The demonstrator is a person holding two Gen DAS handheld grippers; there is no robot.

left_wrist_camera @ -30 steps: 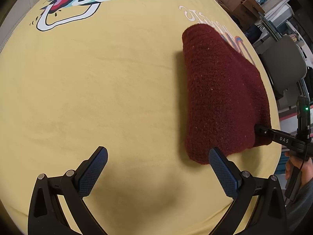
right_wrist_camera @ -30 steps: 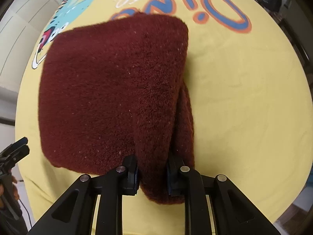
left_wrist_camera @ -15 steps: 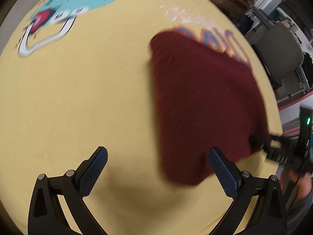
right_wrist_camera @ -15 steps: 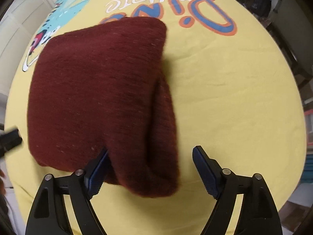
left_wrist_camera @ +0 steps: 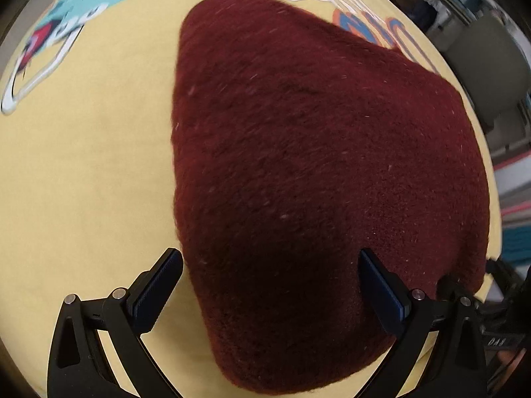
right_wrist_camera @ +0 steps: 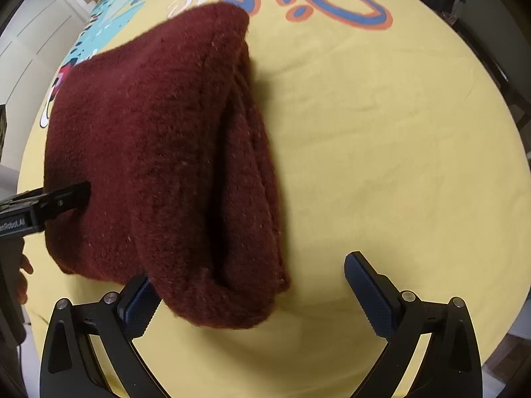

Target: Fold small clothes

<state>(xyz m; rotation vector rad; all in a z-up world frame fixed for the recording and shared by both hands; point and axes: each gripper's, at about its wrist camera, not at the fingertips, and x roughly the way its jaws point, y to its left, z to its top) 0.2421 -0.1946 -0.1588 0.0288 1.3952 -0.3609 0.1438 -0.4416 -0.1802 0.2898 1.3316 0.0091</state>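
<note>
A folded maroon knitted garment (left_wrist_camera: 315, 172) lies on a yellow printed cloth (left_wrist_camera: 83, 182). It fills the left wrist view, and my left gripper (left_wrist_camera: 272, 287) hangs over its near end, open, with the wool below and between its blue pads. In the right wrist view the garment (right_wrist_camera: 159, 152) lies left of centre, its layered fold edge facing right. My right gripper (right_wrist_camera: 254, 298) is open and its jaws are still opening; the garment's near corner lies between them beside the left pad (right_wrist_camera: 139, 301), unpressed. One left gripper finger (right_wrist_camera: 63, 199) touches the garment's left edge.
The yellow cloth (right_wrist_camera: 398, 165) carries a dinosaur print (left_wrist_camera: 83, 16) and orange-blue lettering (right_wrist_camera: 341, 6). A grey chair (left_wrist_camera: 488, 66) stands beyond the table's right edge. White cabinet doors (right_wrist_camera: 30, 53) are at the left. A hand (right_wrist_camera: 23, 272) holds the left gripper.
My right gripper let go of the garment's corner and its jaws spread wide. My left gripper moved sideways from bare cloth to over the garment, and a little lower.
</note>
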